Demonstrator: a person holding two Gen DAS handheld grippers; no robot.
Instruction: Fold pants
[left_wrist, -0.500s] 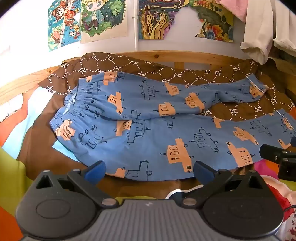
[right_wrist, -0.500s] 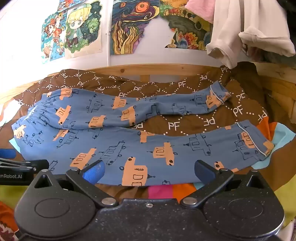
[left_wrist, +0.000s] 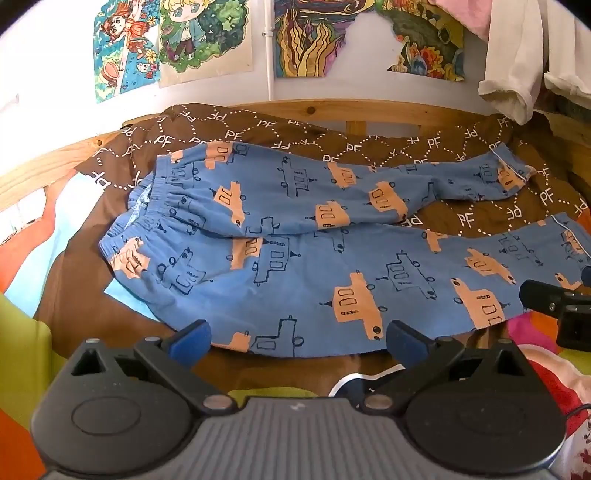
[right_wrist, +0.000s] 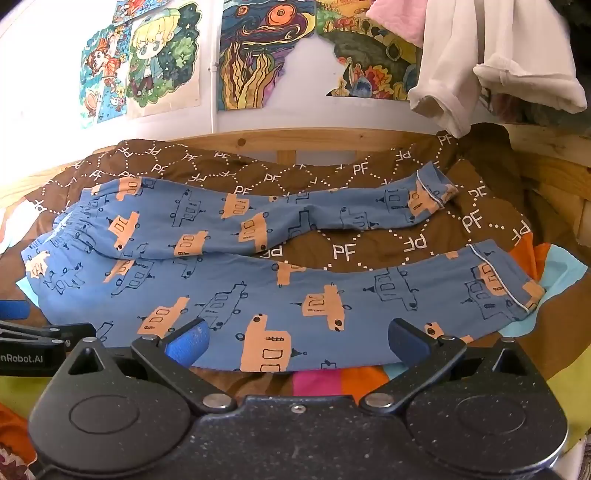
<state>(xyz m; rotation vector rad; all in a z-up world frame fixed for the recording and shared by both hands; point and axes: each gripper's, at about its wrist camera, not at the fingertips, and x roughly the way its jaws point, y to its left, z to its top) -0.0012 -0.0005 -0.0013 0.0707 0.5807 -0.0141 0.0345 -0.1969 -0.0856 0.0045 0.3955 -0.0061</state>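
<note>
Presently, one pair of blue pants (left_wrist: 314, 258) lies unfolded ahead of two grippers, both legs apart. Left gripper (left_wrist: 299, 338) and right gripper (right_wrist: 297, 341) stand spread wide, each holding nothing.

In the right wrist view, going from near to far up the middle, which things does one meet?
Open right gripper → near leg of the blue truck-print pants → brown PF-patterned blanket → far leg → wooden bed rail → colourful drawings on the wall.

L tool (left_wrist: 297, 341) a touch nearer pants (left_wrist: 314, 266); R tool (right_wrist: 295, 341) likewise.
</note>
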